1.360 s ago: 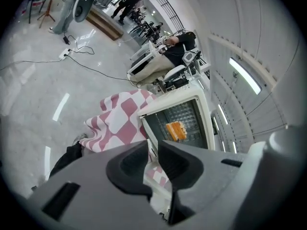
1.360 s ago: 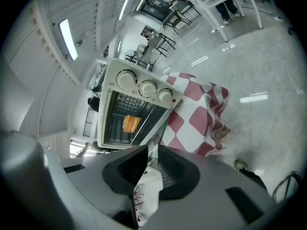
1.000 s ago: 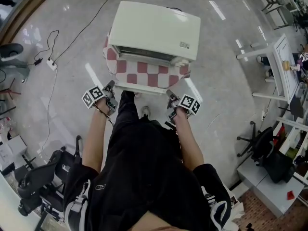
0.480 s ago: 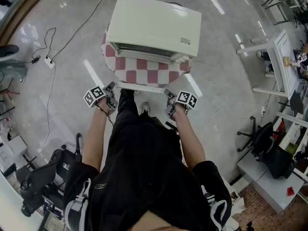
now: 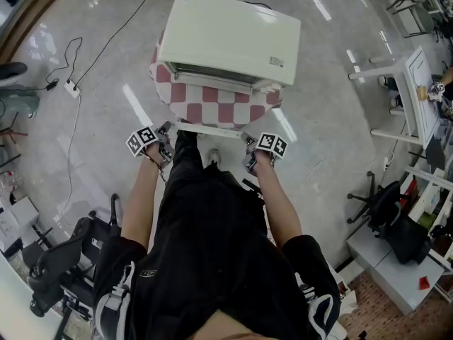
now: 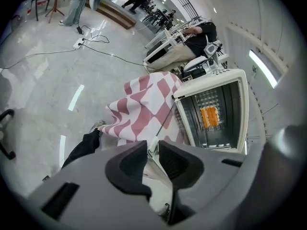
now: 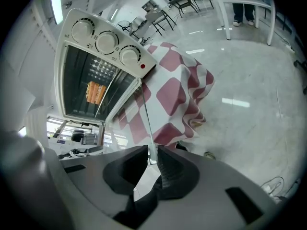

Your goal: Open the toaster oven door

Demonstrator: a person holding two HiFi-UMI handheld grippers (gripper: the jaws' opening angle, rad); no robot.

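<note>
Over the grey floor, left gripper, jaws just widening, and right gripper pinch the oven door

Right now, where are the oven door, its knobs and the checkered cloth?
Oven door (image 5: 211, 129): head view, its white front edge.
Knobs (image 7: 106, 42): right gripper view, middle knob's face.
Checkered cloth (image 7: 175, 97): right gripper view, a red square.

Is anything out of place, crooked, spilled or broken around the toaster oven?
Nothing is spilled or broken. The door of the toaster oven stands open. Only the checkered cloth under it looks slightly untidy: it hangs in uneven folds.
</note>
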